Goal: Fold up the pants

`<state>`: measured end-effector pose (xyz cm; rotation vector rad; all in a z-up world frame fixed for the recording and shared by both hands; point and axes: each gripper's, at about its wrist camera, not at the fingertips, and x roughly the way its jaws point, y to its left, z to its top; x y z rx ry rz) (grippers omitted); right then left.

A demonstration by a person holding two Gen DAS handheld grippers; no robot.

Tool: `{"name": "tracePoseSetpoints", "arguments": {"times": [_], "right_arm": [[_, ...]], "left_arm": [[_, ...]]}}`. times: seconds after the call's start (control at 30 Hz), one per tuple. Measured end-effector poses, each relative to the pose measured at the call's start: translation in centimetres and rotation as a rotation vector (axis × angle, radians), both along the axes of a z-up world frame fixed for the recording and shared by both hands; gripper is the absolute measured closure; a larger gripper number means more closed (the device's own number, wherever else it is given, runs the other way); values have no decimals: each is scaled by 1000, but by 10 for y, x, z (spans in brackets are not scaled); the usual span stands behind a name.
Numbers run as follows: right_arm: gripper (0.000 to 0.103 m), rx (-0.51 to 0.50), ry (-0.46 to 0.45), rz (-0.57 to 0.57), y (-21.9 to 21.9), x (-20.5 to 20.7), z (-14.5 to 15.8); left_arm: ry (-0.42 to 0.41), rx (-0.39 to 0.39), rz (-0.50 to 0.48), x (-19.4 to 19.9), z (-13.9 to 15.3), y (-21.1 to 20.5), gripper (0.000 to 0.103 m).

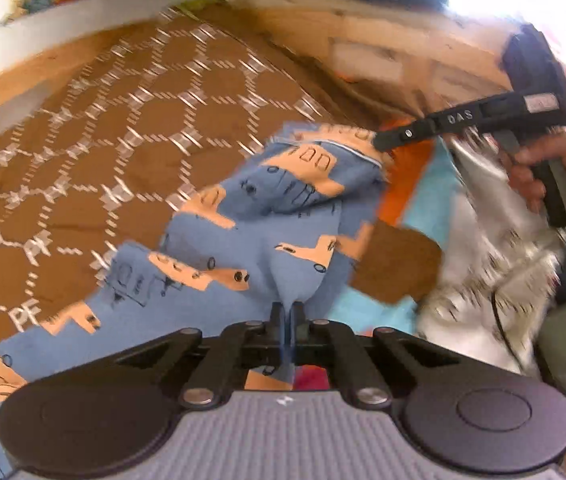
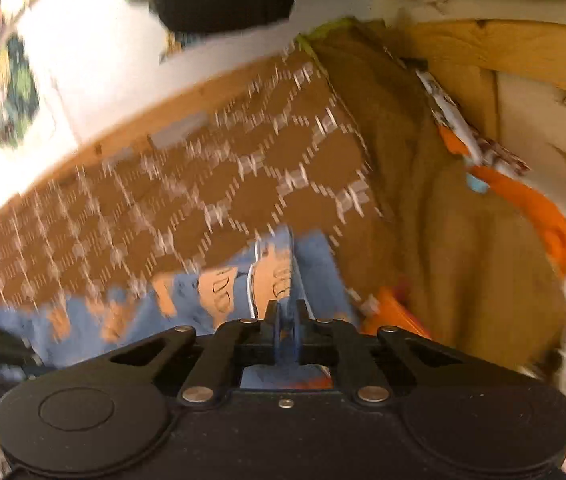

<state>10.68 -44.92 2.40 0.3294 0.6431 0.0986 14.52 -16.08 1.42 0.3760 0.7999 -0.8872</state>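
Small blue pants (image 1: 219,240) printed with peach vehicles lie on a brown patterned mattress cover (image 1: 103,128). My left gripper (image 1: 286,312) is shut on a pinched fold of the blue cloth near the crotch. In the left wrist view, my right gripper (image 1: 381,142) reaches in from the right, held by a hand (image 1: 543,172), and is closed on the waistband edge. In the right wrist view the right gripper (image 2: 286,312) is shut on the pants (image 2: 187,300) at the white-piped waistband. The cloth rises into both grips. Both views are motion-blurred.
A wooden bed frame (image 2: 523,60) rings the mattress. Orange and turquoise cloth (image 1: 411,184) and white patterned fabric (image 1: 491,248) lie to the right of the pants. A brown blanket (image 2: 463,240) is bunched at the right. A white wall (image 2: 95,60) stands behind.
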Motion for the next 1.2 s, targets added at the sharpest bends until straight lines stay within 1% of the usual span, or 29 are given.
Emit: {"name": "tracePoseSetpoints", "arguments": {"times": [0.03,0.07,0.1,0.13,0.17,0.2,0.23,0.3,0.4,0.47,0.57,0.67,0.7,0.73,0.77,0.8,0.83,0.9,0.93,1.0,1.03,1.13,1.2], "right_arm": [[97,-40,43,13,0,2,-6],[97,-58,71,12,1,5,-13],[96,-64,88,7,2,6,-18],[96,-69,95,11,3,8,-21],[95,-82,92,15,5,9,-21],[94,-97,85,19,6,8,-19],[92,-99,78,22,7,8,-18],[89,-90,78,21,6,7,-19],[88,-87,81,22,6,7,-21],[88,-84,79,23,5,7,-21],[88,-67,70,26,1,8,-23],[89,-46,67,31,-4,7,-27],[90,-38,65,33,-6,7,-28],[90,-30,60,34,-7,7,-29],[90,-25,59,35,-8,7,-29],[90,-22,58,37,-8,6,-30],[91,-18,56,40,-8,6,-29],[96,-13,49,50,-9,5,-26],[97,4,47,59,-10,3,-25],[97,49,28,70,-12,-2,-19],[97,51,15,69,-12,-4,-15],[97,-8,-7,37,-13,-8,-7],[97,-16,2,15,-17,-7,-9]], "left_arm": [[29,26,-27,0,-5,-2,100],[45,43,-46,0,-9,-4,96],[49,50,-54,0,-12,-5,89],[55,44,-59,2,-11,-6,71],[60,25,-60,5,-7,-7,49],[53,-8,-59,5,-2,-6,43],[34,-40,-58,10,7,-7,41],[12,-30,-67,27,21,-19,41],[-37,4,-87,67,38,-53,41],[-61,24,-107,95,41,-79,41],[-62,28,-138,130,35,-116,42],[-25,18,-138,153,20,-141,46],[-10,15,-138,157,15,-146,46],[7,13,-141,162,9,-152,50],[33,10,-151,165,4,-154,65],[60,8,-165,166,0,-158,76],[60,13,-173,165,-3,-160,85],[34,4,-185,159,-2,-161,89],[28,-5,-190,156,1,-160,91],[6,-28,-184,152,7,-160,92],[-3,-42,-179,151,11,-160,92],[-34,-49,-181,149,19,-169,92],[-58,-26,-186,148,18,-179,92]]}}
